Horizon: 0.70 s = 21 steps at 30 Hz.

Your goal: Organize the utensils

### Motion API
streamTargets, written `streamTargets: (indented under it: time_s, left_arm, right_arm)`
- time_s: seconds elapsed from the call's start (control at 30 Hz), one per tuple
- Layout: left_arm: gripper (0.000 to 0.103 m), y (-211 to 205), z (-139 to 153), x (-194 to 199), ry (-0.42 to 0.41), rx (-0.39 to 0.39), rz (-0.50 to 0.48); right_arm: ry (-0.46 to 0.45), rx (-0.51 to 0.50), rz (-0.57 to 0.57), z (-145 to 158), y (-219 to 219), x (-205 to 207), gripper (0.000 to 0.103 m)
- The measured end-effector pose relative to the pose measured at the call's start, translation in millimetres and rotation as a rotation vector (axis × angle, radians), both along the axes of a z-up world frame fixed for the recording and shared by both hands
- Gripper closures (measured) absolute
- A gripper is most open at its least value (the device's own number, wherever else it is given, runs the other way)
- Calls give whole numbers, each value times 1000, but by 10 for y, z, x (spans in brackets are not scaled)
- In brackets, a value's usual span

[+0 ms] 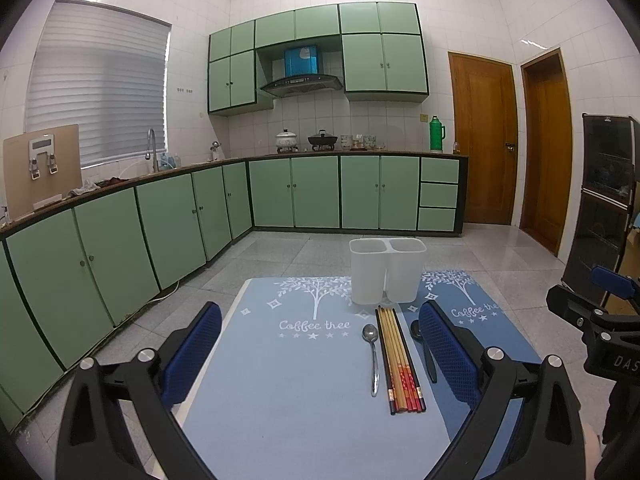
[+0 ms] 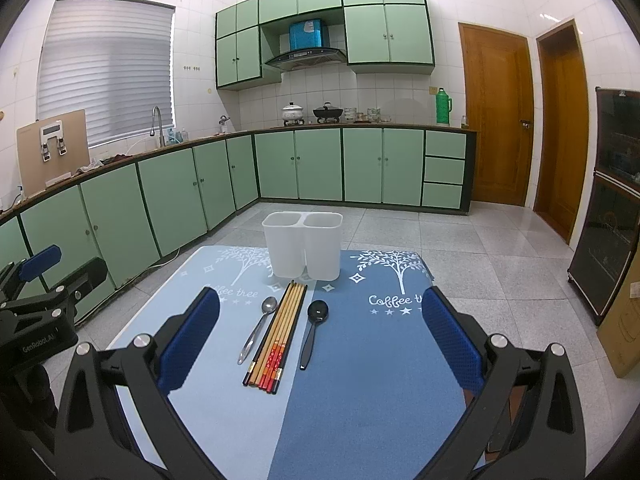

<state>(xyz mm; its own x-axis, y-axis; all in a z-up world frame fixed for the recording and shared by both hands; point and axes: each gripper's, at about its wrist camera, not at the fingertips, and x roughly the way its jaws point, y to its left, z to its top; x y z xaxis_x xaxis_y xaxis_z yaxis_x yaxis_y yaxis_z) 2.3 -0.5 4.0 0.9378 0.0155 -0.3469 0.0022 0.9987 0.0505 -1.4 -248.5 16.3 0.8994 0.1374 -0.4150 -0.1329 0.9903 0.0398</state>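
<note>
Inside white holder (image 2: 303,246), nothing visible.

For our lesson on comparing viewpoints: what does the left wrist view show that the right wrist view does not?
Only the left view: the right tool at its right edge, and the black spoon half hidden behind a pad.

Only the right view: the left tool at its left edge, the black spoon in full, and a cardboard box.

Both: the empty white holder, chopsticks, metal spoon, blue mat, both tools open.
</note>
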Motion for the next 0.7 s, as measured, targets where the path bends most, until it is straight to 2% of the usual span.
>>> streamTargets:
  time_s: [0.7]
  left_arm:
    - [6, -32, 2, 0, -1, 3, 3]
  right_arm:
    - [-1, 2, -1, -20, -14, 29, 5]
